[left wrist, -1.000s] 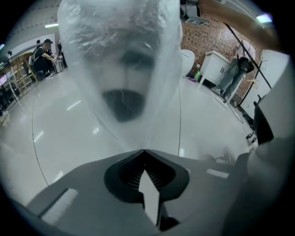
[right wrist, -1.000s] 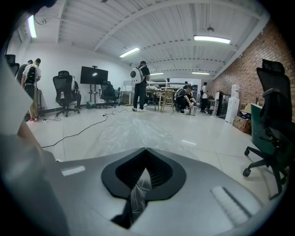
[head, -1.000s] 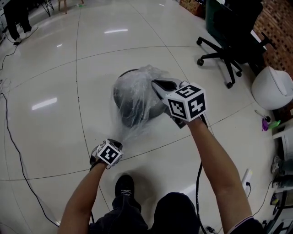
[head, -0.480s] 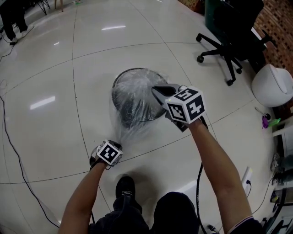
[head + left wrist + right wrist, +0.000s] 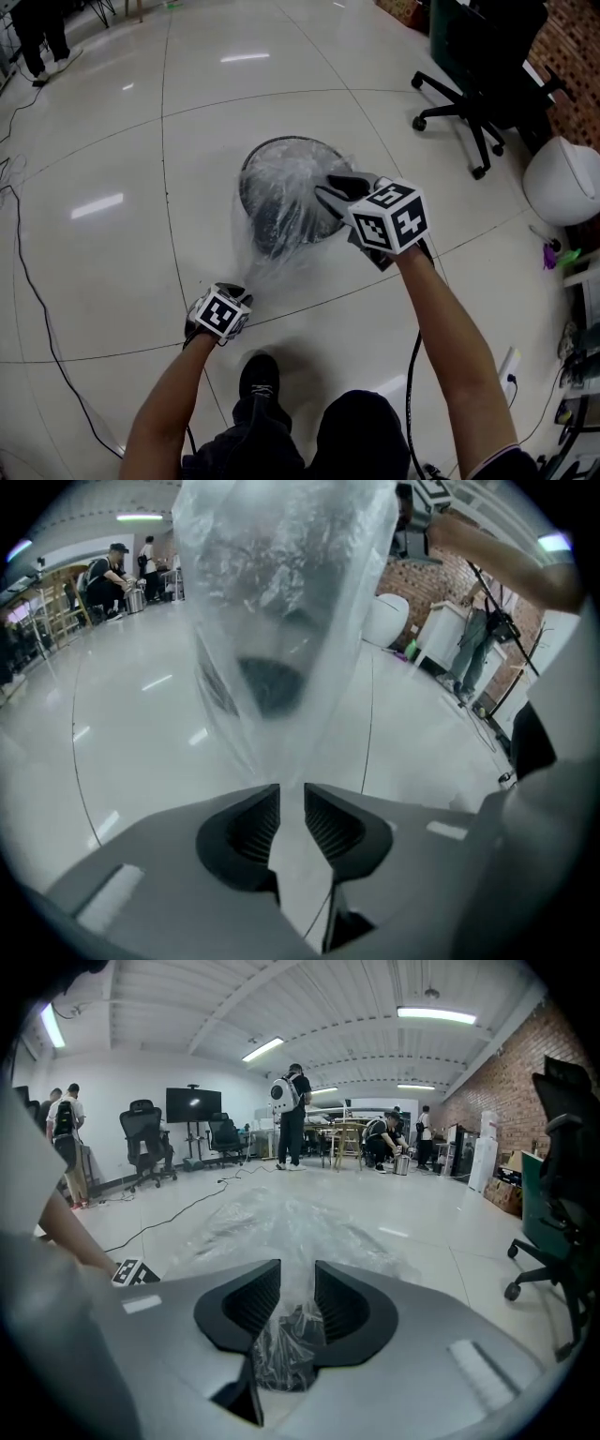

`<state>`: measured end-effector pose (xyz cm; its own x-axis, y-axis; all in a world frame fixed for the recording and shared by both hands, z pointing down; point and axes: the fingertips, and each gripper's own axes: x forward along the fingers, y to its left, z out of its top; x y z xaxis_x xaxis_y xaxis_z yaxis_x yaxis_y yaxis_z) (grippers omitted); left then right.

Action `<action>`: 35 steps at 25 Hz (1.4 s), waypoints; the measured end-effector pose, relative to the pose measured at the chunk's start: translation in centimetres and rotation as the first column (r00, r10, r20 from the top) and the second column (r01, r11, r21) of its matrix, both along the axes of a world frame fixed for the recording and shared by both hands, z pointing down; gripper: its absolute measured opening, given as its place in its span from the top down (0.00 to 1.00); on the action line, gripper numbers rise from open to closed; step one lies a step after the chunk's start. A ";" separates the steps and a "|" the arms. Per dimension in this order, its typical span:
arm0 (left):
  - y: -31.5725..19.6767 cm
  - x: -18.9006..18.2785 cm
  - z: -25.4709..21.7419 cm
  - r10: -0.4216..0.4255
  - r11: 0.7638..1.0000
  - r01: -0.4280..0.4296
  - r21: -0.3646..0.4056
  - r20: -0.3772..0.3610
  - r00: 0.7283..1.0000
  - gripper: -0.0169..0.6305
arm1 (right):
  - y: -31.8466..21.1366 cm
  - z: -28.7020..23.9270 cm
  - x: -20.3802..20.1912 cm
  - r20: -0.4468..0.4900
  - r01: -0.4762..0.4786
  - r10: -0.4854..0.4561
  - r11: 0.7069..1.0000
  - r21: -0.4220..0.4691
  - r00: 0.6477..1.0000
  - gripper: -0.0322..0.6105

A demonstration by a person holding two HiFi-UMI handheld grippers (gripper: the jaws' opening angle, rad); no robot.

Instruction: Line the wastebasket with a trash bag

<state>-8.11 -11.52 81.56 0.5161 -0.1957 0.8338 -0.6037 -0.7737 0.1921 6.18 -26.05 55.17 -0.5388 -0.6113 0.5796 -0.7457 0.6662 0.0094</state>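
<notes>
A round dark wastebasket (image 5: 281, 202) stands on the pale tiled floor, with a clear trash bag (image 5: 272, 258) draped over its rim and down its near side. My right gripper (image 5: 328, 192) hovers over the basket's right rim; its jaws are opening, and a bunch of bag film (image 5: 291, 1340) still lies in the gap, pads apart. My left gripper (image 5: 242, 292) is low at the near side of the basket. Its jaws are opening too, and the bag (image 5: 281, 592) tapers down into the slot between them (image 5: 292, 808).
A black office chair (image 5: 478, 75) and a white rounded seat (image 5: 562, 183) stand at the right. A cable (image 5: 28, 281) runs along the floor at the left. My shoe (image 5: 255, 375) is just behind the left gripper. People stand far back (image 5: 291, 1110).
The bag has sunk from a puffed dome to lie lower over the basket's rim. The right gripper came down a little with it.
</notes>
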 end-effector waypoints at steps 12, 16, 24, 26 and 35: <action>0.1 -2.8 -6.0 -0.113 0.986 0.118 0.122 -0.049 0.992 0.78 | 4.4 -3.1 2.7 0.014 -0.034 0.034 0.999 0.032 0.999 0.68; -2.6 -2.9 -11.5 -0.126 0.963 0.141 0.228 -0.079 0.989 0.88 | 5.1 -4.8 3.5 0.027 -0.059 0.058 0.997 0.044 0.998 0.72; -6.9 -2.3 -22.0 -0.133 0.920 0.162 0.357 -0.104 0.986 0.96 | 5.4 -7.2 2.9 0.053 -0.082 0.079 0.995 0.052 0.995 0.90; -7.9 -2.1 -24.2 -0.145 0.915 0.177 0.362 -0.112 0.983 0.96 | 5.1 -7.8 2.4 0.053 -0.078 0.075 0.996 0.053 0.996 0.93; -12.6 -1.0 -32.3 -0.187 0.900 0.232 0.368 -0.153 0.970 0.96 | 3.2 -9.6 -0.7 0.037 -0.040 0.039 0.999 0.029 0.999 0.95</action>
<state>-9.13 -24.16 49.28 0.5132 -0.6002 0.6135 -0.7517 -0.6593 -0.0161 5.48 -22.83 45.61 -0.5343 -0.6492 0.5414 -0.7718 0.6359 0.0009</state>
